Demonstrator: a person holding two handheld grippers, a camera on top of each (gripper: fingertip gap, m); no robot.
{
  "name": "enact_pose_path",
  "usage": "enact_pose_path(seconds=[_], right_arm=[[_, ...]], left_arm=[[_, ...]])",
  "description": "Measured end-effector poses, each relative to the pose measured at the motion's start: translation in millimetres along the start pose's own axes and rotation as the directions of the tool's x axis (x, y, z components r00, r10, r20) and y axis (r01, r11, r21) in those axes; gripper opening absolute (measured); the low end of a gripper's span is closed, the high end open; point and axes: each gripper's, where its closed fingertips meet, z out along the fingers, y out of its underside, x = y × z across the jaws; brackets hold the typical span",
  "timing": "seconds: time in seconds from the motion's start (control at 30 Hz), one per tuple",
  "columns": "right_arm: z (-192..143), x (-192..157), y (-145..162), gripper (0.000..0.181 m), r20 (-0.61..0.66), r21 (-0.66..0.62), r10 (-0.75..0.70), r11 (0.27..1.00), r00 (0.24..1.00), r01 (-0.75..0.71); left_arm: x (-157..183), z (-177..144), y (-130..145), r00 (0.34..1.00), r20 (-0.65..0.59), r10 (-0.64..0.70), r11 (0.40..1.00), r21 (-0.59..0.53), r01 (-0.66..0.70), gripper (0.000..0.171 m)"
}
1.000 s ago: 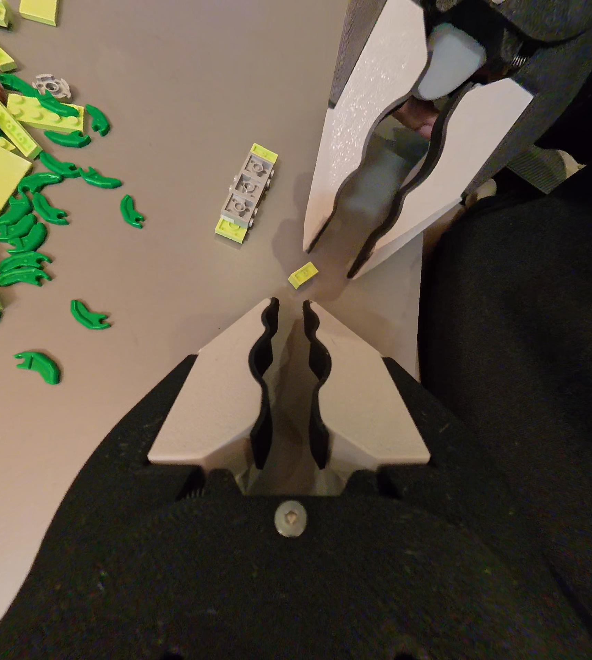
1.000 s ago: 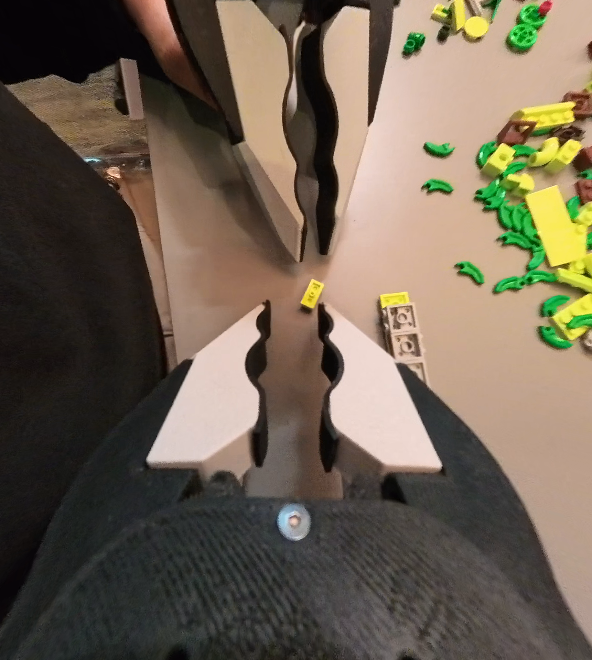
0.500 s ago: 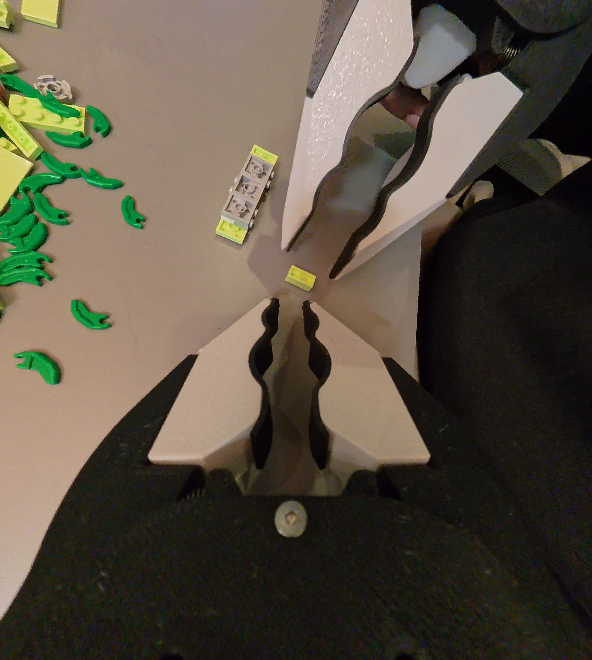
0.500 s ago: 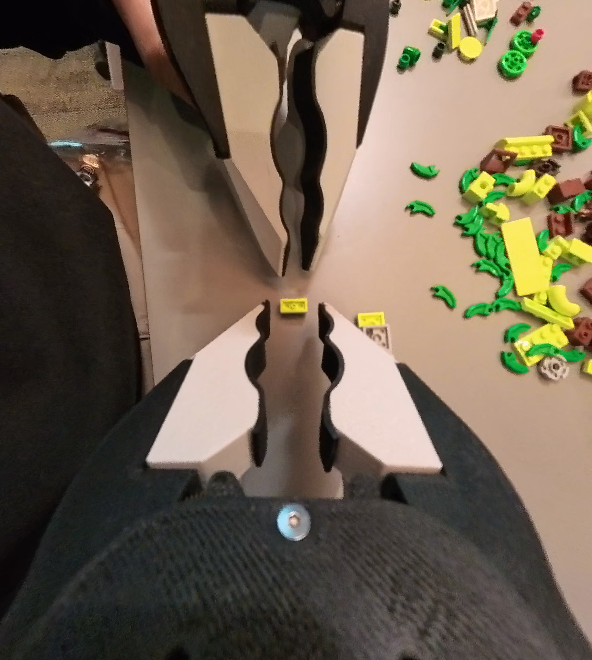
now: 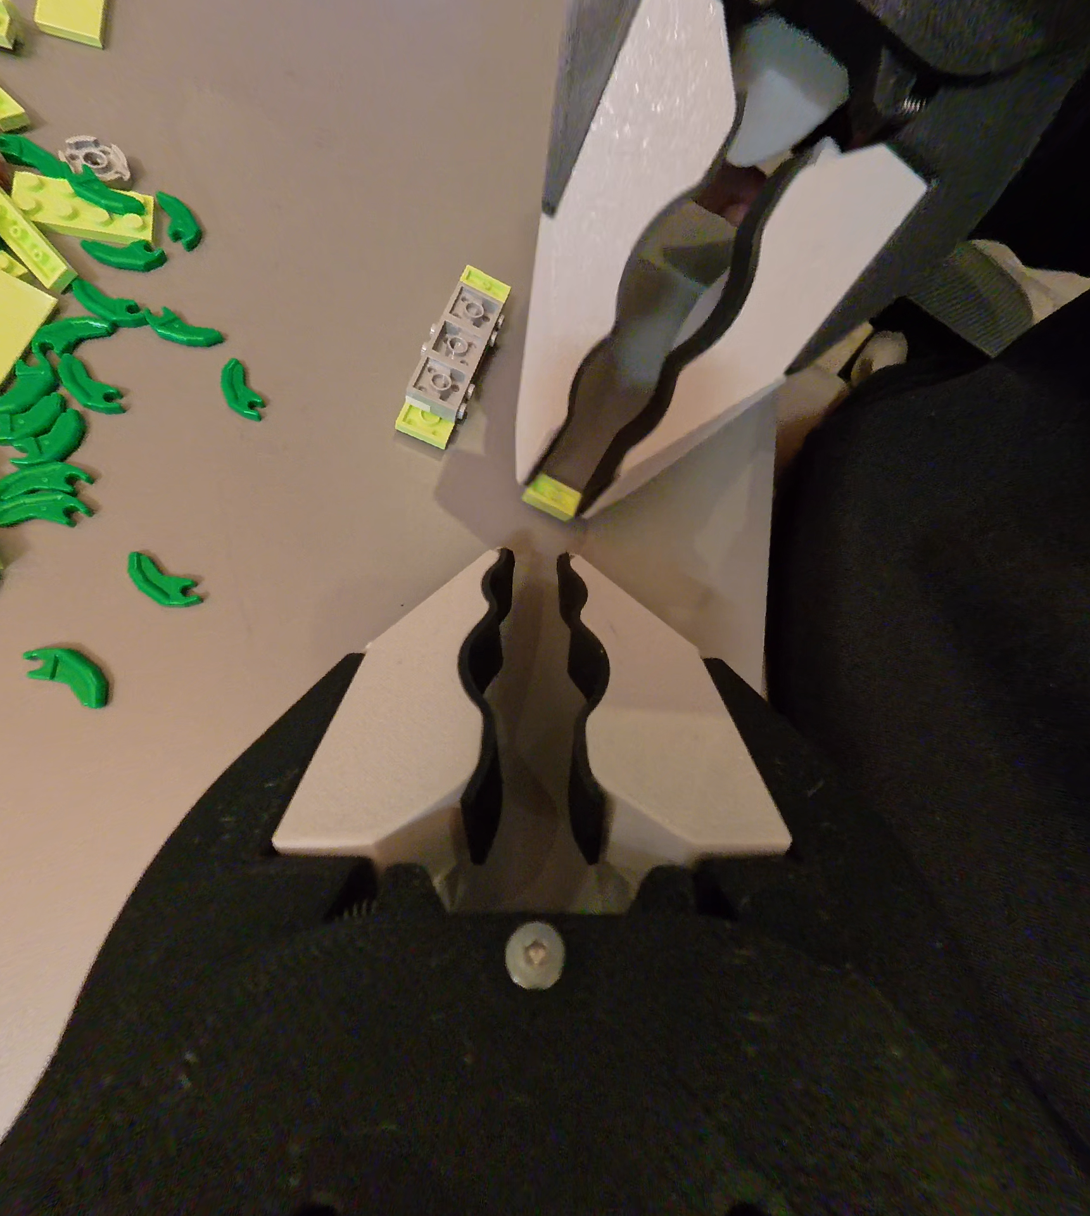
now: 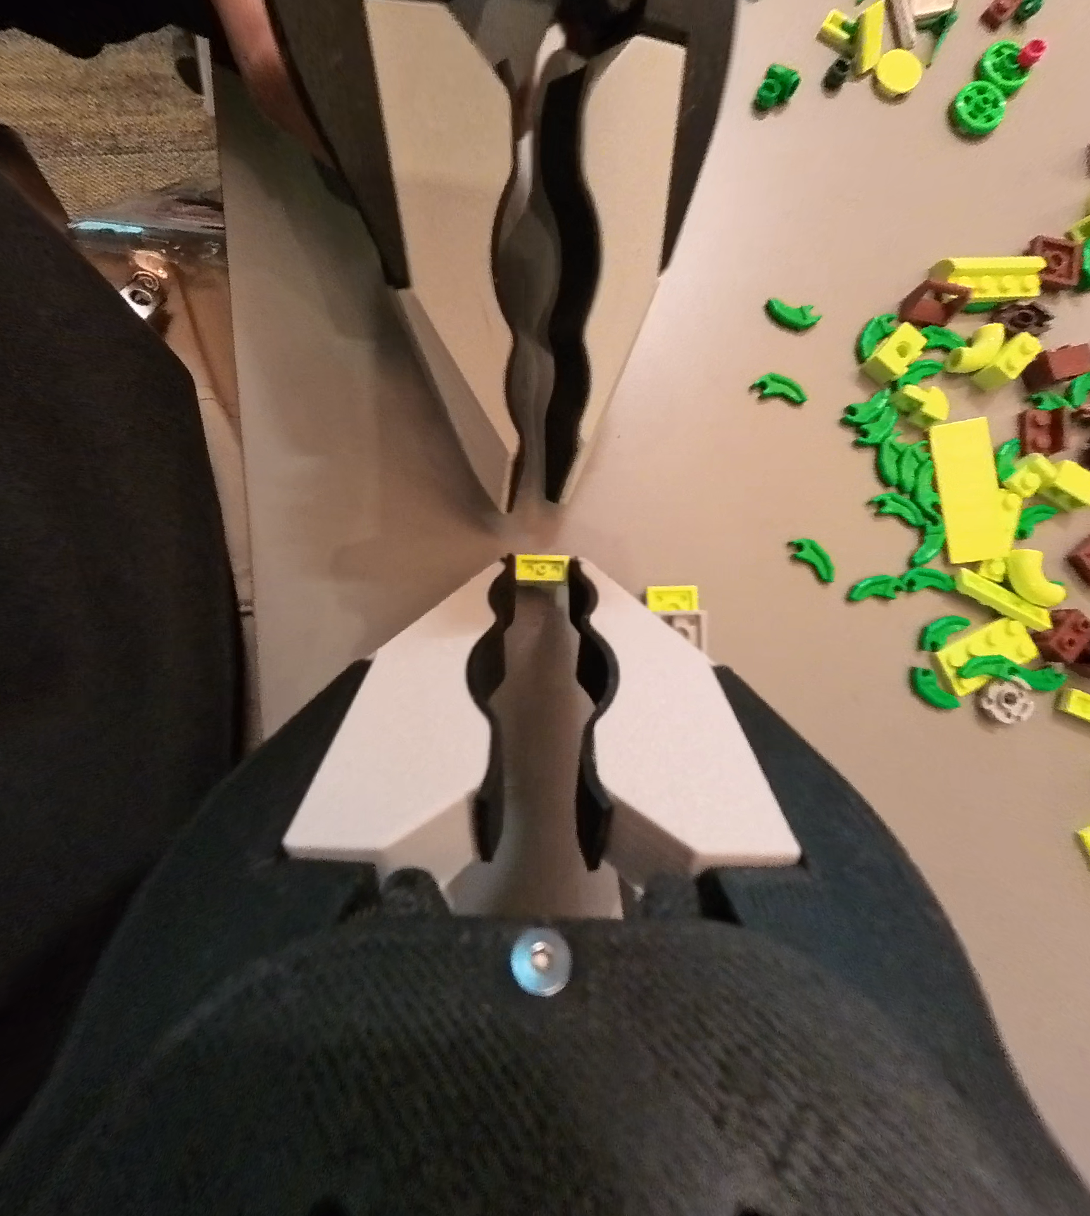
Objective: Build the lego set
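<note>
A small lime plate (image 6: 541, 569) lies on the tan table between the fingertips of my right gripper (image 6: 541, 559), which is shut on it. In the left wrist view the same plate (image 5: 552, 497) sits at the tip of the right gripper (image 5: 555, 508). My left gripper (image 5: 535, 559) is empty, its jaws a narrow gap apart, tips just short of the plate and facing the right gripper; it also shows in the right wrist view (image 6: 532, 503). A grey and lime assembly (image 5: 453, 358) lies beside the right gripper, partly hidden behind its finger in the right wrist view (image 6: 677, 608).
Loose green, lime and brown pieces (image 5: 35, 395) are heaped on the table's far side (image 6: 1022, 493). The table edge (image 5: 769, 592) runs close by the grippers, with a person's dark clothing (image 5: 956, 658) beyond it. The tips of both grippers are at nearly the same place.
The right gripper moved forward over the small lime plate and closed on it. The plate turned square to the jaws. The left gripper held still.
</note>
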Motion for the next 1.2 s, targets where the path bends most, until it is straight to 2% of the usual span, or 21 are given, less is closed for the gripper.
enact_pose_path(seconds=[0.13, 0.3, 0.6, 1.2], right_arm=[[-9, 26, 5, 0.013, -0.067, -0.006, 0.011, 1.0, 0.998, -0.012], [-10, 42, 5, 0.013, -0.047, 0.002, 0.028, 1.0, 0.999, -0.028], [-2, 42, 7, 0.013, 0.012, -0.055, -0.022, 0.998, 1.0, 0.023], [-4, 44, 10, 0.019, 0.011, -0.086, -0.043, 0.995, 0.999, 0.044]], left_arm=[[0, 1, 1, 1.0, 0.002, 0.001, 1.0, -0.009, -0.001, 0.011], [0, 1, 1, 1.0, 0.007, 0.007, 1.0, -0.011, -0.007, 0.011], [1, 0, 1, 1.0, -0.016, -0.01, 1.0, -0.003, 0.01, 0.011], [2, 1, 2, 1.0, -0.02, -0.012, 1.0, -0.012, 0.011, 0.012]])
